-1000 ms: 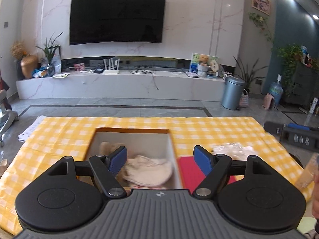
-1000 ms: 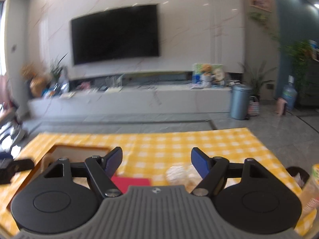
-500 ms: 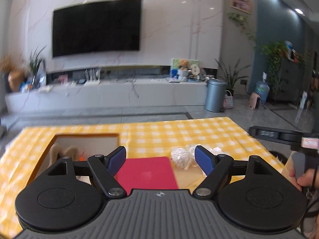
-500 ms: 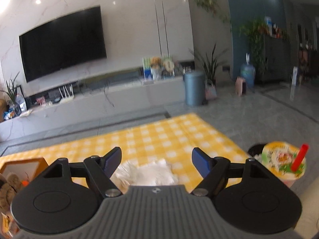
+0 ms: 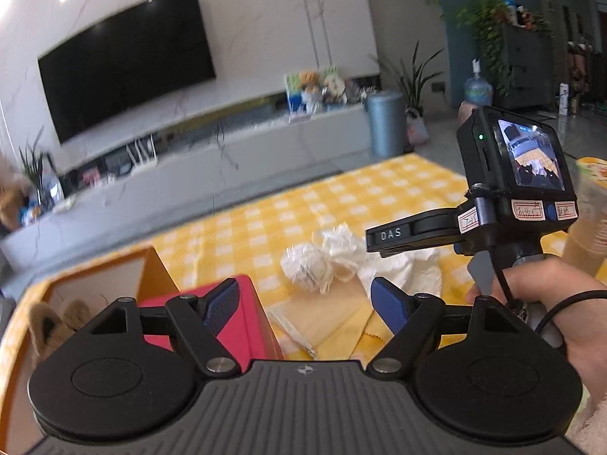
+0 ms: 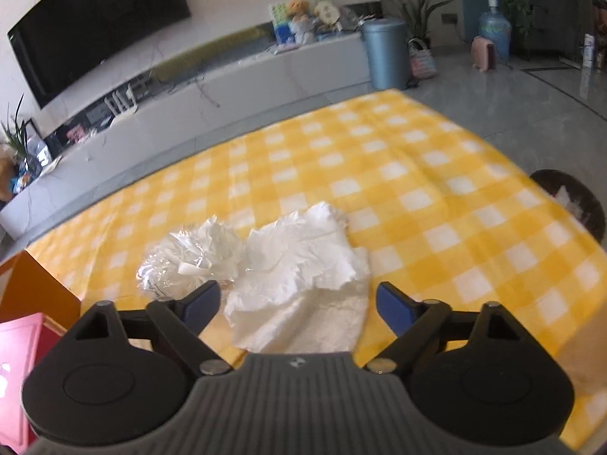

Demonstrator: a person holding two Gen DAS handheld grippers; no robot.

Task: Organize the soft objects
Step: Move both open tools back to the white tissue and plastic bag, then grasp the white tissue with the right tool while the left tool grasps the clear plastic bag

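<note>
A crumpled white tissue (image 6: 299,265) lies on the yellow checked cloth (image 6: 398,174), with a clear plastic wrap bundle (image 6: 182,261) touching its left side. My right gripper (image 6: 297,303) hovers just above the tissue, its jaws opening wide, the tissue below and between them, pads not pressing. In the left wrist view the wrap bundle (image 5: 307,269) and the tissue (image 5: 402,269) sit ahead. My left gripper (image 5: 305,305) is open and empty over a pale yellow cloth (image 5: 326,318), with a red box (image 5: 246,322) at its left finger.
An orange box (image 5: 151,276) at the left holds a tan plush toy (image 5: 57,322). A hand (image 5: 550,303) holds the right gripper's handle with its camera (image 5: 519,159). A printed cup (image 5: 592,204) stands at the right edge. A dark bin (image 6: 569,197) sits beyond the table.
Both grippers swung right and down, from over the orange box to the tissue and wrap. The right jaws widened. The right gripper now shows large in the left view.
</note>
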